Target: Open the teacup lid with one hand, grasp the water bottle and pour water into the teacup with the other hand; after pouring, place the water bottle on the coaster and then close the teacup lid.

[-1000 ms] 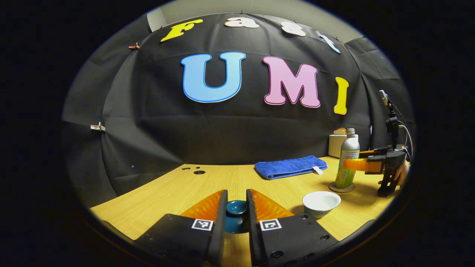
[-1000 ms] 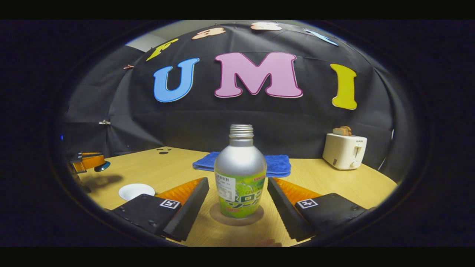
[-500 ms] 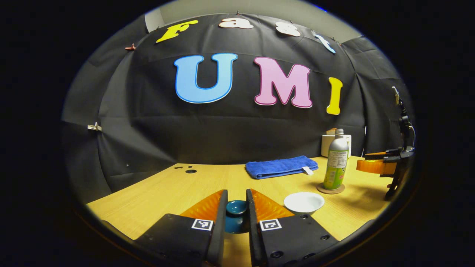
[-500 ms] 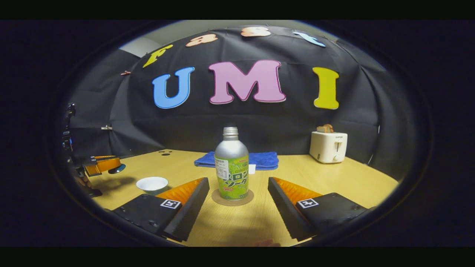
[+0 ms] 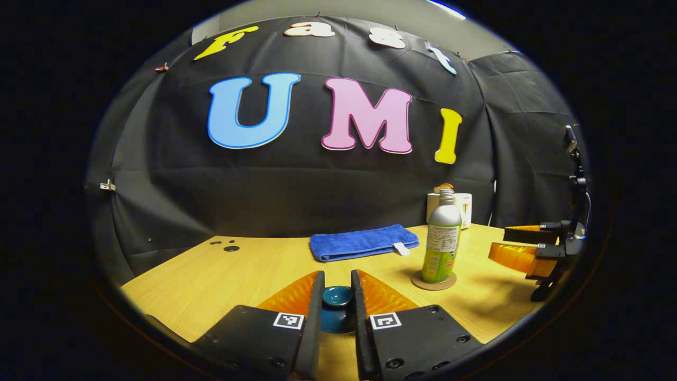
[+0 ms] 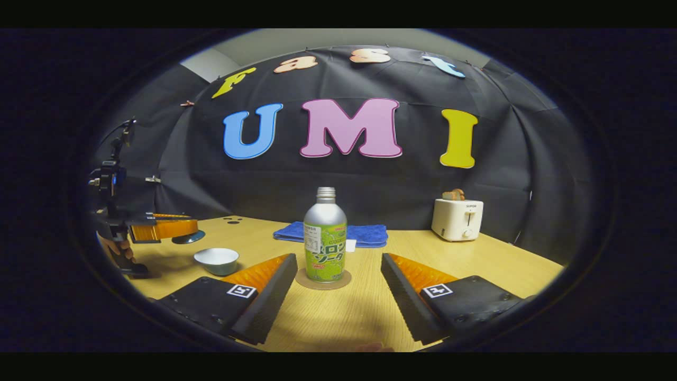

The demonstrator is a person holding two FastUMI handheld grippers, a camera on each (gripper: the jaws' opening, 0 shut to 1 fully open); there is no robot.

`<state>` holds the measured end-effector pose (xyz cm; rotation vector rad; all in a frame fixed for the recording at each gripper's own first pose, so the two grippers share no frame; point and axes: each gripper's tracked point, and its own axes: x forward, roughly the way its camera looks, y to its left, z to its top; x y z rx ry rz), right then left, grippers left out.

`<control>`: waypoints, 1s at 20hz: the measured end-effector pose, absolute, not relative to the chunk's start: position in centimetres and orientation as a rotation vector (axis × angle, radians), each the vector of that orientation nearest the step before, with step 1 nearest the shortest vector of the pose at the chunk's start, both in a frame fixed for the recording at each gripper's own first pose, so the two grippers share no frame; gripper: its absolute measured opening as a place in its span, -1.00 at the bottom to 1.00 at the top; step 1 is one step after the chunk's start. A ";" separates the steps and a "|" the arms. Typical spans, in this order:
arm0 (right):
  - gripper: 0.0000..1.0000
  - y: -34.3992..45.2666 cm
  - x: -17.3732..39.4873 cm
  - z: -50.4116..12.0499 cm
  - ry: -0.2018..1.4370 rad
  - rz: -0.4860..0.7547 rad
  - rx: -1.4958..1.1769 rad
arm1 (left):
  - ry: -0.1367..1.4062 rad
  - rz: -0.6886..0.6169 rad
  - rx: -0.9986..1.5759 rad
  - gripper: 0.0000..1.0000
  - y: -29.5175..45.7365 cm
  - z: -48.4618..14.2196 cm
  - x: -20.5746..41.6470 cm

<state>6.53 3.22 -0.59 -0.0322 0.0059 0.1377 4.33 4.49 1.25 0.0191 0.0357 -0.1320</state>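
In the right gripper view, at the far left, we see the left gripper (image 6: 177, 228) pinching the dark lid (image 6: 188, 237) above the table (image 6: 338, 317). Just to the right, the white teacup (image 6: 216, 260) sits open. In the middle, the water bottle (image 6: 325, 238) stands upright on its coaster (image 6: 323, 279), before a blue towel (image 6: 365, 234). The right gripper (image 6: 338, 288) has its fingers spread wide, apart from the bottle. A toaster (image 6: 457, 219) stands farther right.

A folded blue terry towel (image 6: 330, 234) lies on the light wooden surface (image 6: 492, 264); right of it stands a white toaster (image 6: 457, 219) holding toast.
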 end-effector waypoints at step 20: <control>0.96 2.6 6.9 -0.5 -0.004 0.122 0.000 | 0.195 -0.153 0.092 -0.32 0.5 -2.8 7.2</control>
